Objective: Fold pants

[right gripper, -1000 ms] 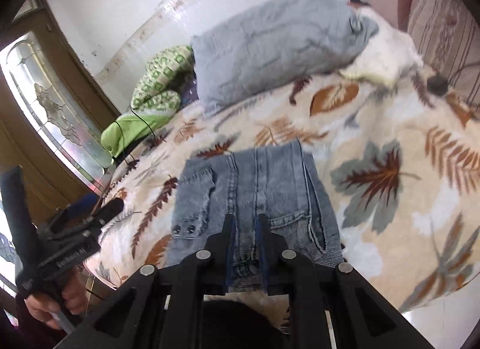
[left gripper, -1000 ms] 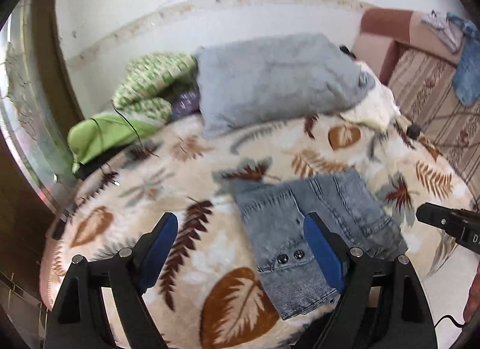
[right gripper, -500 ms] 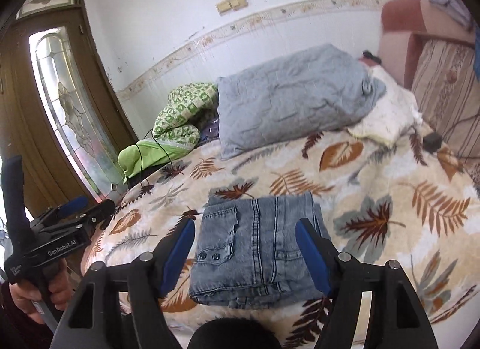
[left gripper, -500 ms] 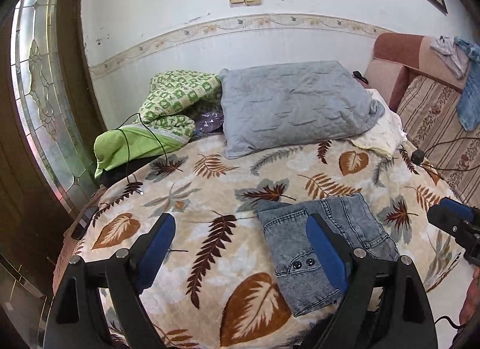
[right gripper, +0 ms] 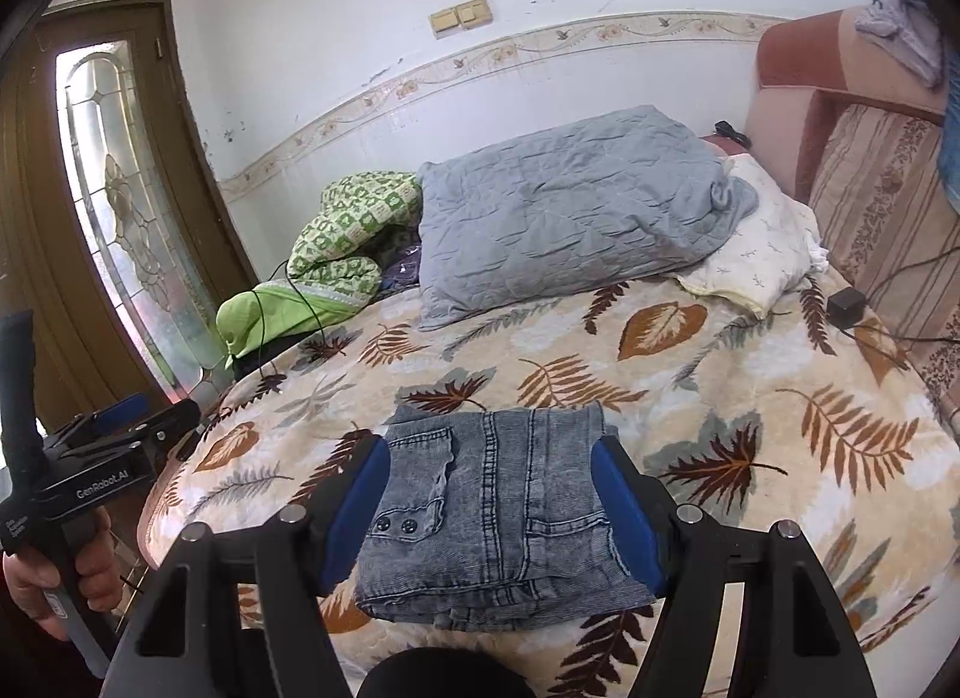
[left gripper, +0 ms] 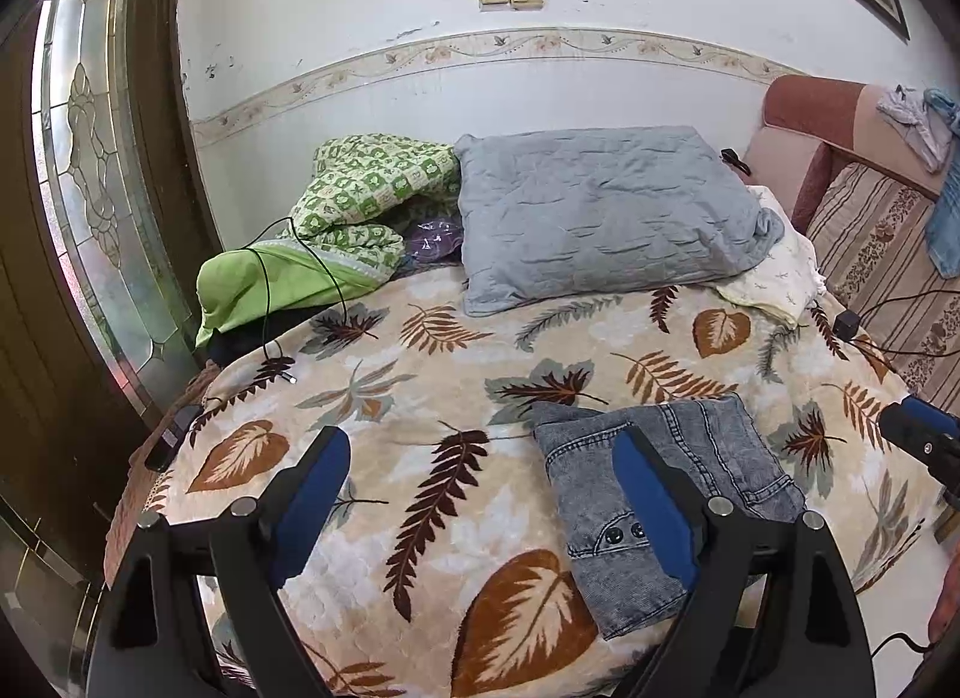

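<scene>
The grey-blue denim pants (right gripper: 498, 512) lie folded into a compact rectangle near the front edge of the bed; they also show in the left wrist view (left gripper: 660, 494). My right gripper (right gripper: 495, 518) is open and empty, held back above the folded pants. My left gripper (left gripper: 480, 506) is open and empty, to the left of the pants over the leaf-patterned blanket (left gripper: 420, 398). The left gripper also shows at the left edge of the right wrist view (right gripper: 120, 446), and the right gripper's tip shows at the right edge of the left wrist view (left gripper: 918, 434).
A grey pillow (left gripper: 600, 212), a green patterned quilt (left gripper: 360, 200) and a cream cloth (left gripper: 774, 272) lie at the back by the wall. A black cable (left gripper: 270, 302) and charger (left gripper: 846, 324) rest on the bed. A striped sofa (left gripper: 882, 254) stands right, a glass door (left gripper: 90, 188) left.
My right gripper opened from shut and let go of the pants. Both grippers pulled back and up from the bed; the folded pants stay put.
</scene>
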Demonstrator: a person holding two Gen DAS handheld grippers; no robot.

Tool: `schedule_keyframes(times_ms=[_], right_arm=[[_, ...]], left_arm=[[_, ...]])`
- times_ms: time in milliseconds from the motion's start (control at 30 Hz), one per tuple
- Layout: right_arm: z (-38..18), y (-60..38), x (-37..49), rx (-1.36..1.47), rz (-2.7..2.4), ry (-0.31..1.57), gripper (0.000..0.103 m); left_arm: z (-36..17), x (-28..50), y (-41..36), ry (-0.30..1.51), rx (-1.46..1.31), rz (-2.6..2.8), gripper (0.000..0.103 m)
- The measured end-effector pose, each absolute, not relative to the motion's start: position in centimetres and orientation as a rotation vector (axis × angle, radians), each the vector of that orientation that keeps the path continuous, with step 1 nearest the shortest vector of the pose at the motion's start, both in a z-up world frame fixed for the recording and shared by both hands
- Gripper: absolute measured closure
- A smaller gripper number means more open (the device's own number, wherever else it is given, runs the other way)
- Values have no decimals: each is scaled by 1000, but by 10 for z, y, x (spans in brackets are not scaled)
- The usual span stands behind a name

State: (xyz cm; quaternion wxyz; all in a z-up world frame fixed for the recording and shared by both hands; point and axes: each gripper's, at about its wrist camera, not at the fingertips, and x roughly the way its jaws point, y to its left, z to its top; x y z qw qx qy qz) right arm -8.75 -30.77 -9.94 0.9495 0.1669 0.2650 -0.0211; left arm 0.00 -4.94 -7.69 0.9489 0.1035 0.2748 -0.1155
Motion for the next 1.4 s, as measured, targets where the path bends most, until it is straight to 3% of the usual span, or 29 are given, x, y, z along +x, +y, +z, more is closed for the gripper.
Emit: schedule_keyframes(times_ms=[1400], right_arm=[[-142,-334,-80,458,-61,596,30]], left_arm=[[-120,13,-65,659,287,-222,13]])
